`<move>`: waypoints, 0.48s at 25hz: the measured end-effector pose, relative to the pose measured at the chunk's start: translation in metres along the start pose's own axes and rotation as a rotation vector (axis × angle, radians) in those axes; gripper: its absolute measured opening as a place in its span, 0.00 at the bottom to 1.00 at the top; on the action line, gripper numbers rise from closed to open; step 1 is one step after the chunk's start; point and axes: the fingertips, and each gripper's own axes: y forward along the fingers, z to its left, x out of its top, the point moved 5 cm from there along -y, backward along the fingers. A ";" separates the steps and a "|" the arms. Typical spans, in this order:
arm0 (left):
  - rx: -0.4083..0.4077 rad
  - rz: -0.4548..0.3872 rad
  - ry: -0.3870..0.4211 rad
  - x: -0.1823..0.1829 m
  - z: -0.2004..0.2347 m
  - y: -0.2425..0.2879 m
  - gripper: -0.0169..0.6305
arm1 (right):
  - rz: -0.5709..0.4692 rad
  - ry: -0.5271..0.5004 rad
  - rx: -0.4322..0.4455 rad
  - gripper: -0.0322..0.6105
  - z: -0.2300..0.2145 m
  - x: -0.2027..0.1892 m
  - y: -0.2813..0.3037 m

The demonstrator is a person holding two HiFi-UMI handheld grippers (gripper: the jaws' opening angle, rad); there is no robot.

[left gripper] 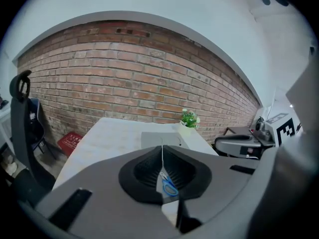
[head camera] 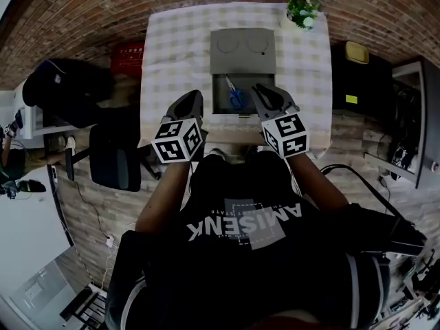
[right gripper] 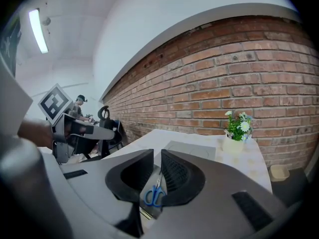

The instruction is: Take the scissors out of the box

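Scissors (head camera: 236, 96) boxed, beyond right gripper (head camera: 256, 88).

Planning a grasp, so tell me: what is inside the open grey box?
Blue-handled scissors lie in the box, blades pointing away. Nothing else shows there, but the right gripper covers the box's right part in the head view.

Rough brick wall (left gripper: 124, 73), cloth table cover (head camera: 172, 40), box (head camera: 242, 50) seemingly matt cardboard
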 end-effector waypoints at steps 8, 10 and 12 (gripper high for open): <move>-0.076 0.014 -0.001 0.009 0.031 0.015 0.05 | 0.035 -0.003 -0.089 0.20 0.010 0.007 0.017; -0.099 0.018 -0.004 0.011 0.033 0.020 0.05 | 0.061 -0.003 -0.097 0.20 0.012 0.009 0.025; -0.118 0.034 -0.001 0.006 0.036 0.026 0.05 | 0.103 0.002 -0.102 0.21 0.016 0.004 0.034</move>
